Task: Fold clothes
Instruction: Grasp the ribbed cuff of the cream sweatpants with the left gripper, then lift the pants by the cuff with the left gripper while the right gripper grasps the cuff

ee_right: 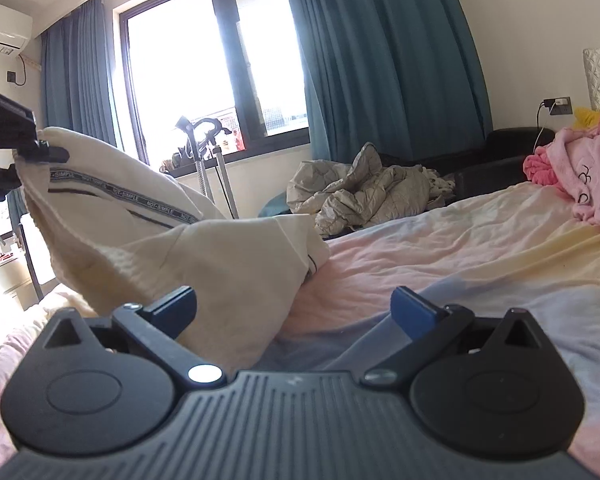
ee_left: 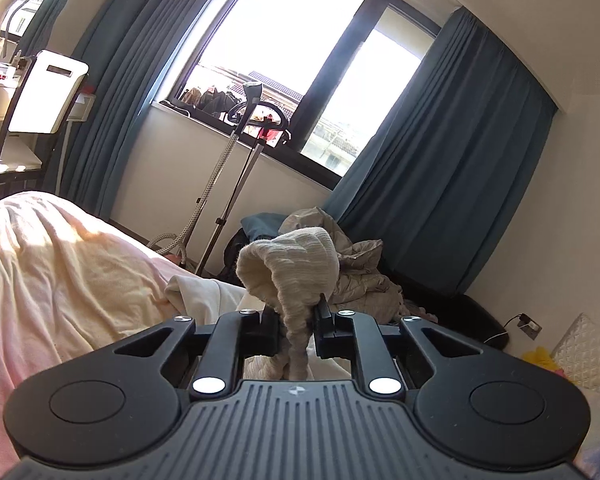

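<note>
The cream knitted garment with a dark printed neck band [ee_right: 156,240] hangs lifted above the bed covered in a pale pink and yellow sheet [ee_right: 440,248], its lower part draping down onto the sheet. The left gripper [ee_left: 297,316] has its fingers clamped on a bunched, ribbed edge of that garment, which bulges up above them. The right gripper [ee_right: 294,308] sits low over the bed with its blue-tipped fingers [ee_right: 414,312] spread apart, the garment's hem lying against the left one. Beyond the bed lie a crumpled grey quilted jacket [ee_right: 360,192], teal curtains [ee_right: 384,48] and a bright window [ee_right: 180,80].
</note>
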`<state>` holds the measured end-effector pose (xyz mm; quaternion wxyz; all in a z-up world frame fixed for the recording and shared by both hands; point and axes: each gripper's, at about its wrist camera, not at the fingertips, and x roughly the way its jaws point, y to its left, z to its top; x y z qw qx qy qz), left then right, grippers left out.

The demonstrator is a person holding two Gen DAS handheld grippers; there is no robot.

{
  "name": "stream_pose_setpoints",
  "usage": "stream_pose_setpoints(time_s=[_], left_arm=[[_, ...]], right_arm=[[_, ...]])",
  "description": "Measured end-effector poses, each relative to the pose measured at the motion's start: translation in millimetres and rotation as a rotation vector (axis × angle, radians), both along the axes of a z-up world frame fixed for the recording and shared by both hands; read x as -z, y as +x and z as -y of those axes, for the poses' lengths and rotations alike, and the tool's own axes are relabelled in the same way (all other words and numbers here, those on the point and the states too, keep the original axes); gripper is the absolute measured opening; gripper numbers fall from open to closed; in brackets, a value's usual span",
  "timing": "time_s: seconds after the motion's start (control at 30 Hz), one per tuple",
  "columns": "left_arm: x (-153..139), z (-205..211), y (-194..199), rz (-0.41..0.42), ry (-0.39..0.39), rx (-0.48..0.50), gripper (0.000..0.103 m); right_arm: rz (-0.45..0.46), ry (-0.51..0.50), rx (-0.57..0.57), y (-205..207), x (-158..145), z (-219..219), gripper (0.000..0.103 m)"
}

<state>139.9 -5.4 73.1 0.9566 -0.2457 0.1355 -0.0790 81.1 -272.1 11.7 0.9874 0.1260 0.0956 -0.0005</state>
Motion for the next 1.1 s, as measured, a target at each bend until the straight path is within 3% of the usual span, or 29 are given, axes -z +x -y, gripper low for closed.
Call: stream_pose_setpoints(time_s=[0.13, 0.3, 0.5, 0.67, 0.87, 1.0, 1.07, 1.1], left_arm=[[24, -46, -42, -0.038, -0.04, -0.061, 0.017], [57, -87, -62, -0.112, -0.082, -0.123, 0.017], [88, -110, -51, -0.11, -0.023, -0.119, 0.018], [108, -130, -42, -0.116, -0.108, -0.119, 0.018], [124, -144, -25, -0.156, -0.183, -0.152, 0.019], [131, -148, -16, -0.166, -0.2, -0.173, 0.019], [134, -151, -13, -0.168, -0.215, -0.178, 0.019], [134, -151, -12, -0.169, -0.218, -0.181, 0.019]], right_arm=[[0.013, 0.0, -0.018, -15, -5, -3, 0.103], [0.001, -0.014, -0.062, -22, -5, -12, 0.103], [-0.091, -0.027, -0.139, -15, 7, -23, 0.103], [-0.189, -0.077, -0.19, -1, 24, -45, 0.103], [-0.227, -0.171, -0.355, 5, 34, -96, 0.103], [-0.239, -0.193, -0.369, 13, 44, -112, 0.102], [-0.271, -0.155, -0.368, 22, 49, -112, 0.097], [-0.287, -0.137, -0.368, 27, 52, -112, 0.086]])
